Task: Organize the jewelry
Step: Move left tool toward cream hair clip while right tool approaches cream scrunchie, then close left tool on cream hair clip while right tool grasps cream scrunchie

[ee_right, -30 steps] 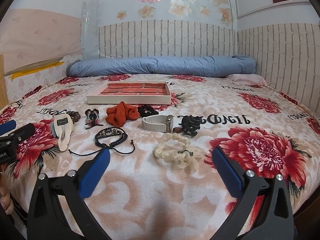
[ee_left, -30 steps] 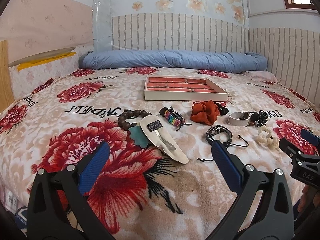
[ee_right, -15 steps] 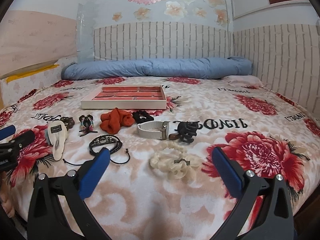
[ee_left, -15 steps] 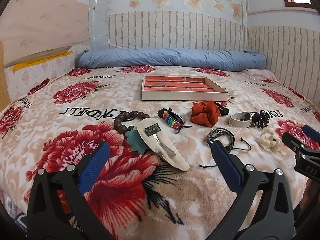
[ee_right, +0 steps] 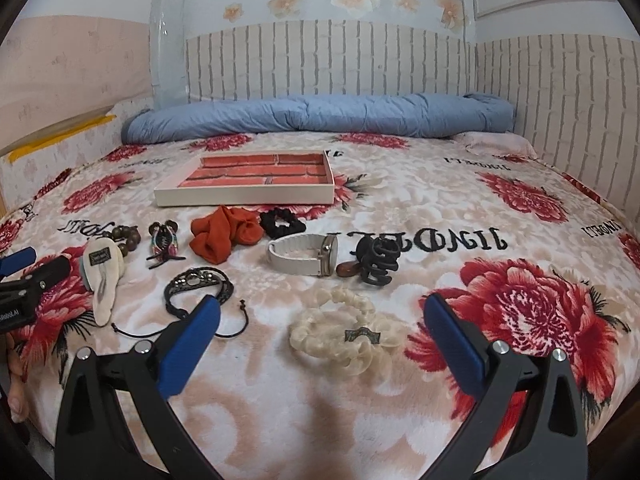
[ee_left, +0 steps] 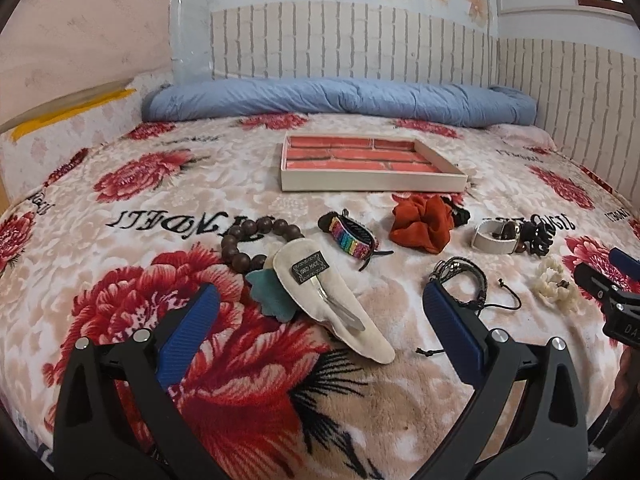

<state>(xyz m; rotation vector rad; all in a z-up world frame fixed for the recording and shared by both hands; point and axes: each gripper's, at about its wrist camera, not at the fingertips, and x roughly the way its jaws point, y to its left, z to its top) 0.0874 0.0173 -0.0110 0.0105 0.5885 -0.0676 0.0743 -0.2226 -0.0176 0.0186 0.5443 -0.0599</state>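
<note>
A shallow tray (ee_left: 372,181) with a red brick-pattern lining lies on the floral bedspread; it also shows in the right wrist view (ee_right: 244,195). In front of it lie a cream felt hair clip (ee_left: 332,300), a brown bead bracelet (ee_left: 240,246), a rainbow bracelet (ee_left: 350,238), an orange scrunchie (ee_left: 420,226), a black cord bracelet (ee_right: 198,286), a white watch (ee_right: 300,256), a black claw clip (ee_right: 378,260) and a cream scrunchie (ee_right: 340,336). My left gripper (ee_left: 316,320) is open just short of the felt clip. My right gripper (ee_right: 320,330) is open just short of the cream scrunchie.
A rolled blue quilt (ee_left: 340,98) lies along the far wall. A brick-pattern wall (ee_right: 560,96) bounds the bed on the right. A black scrunchie (ee_right: 282,222) lies beside the orange one. The bed's front edge is below both grippers.
Both grippers have moved forward and lower toward the row of jewelry, which looks larger and nearer. Nothing on the bed has moved.
</note>
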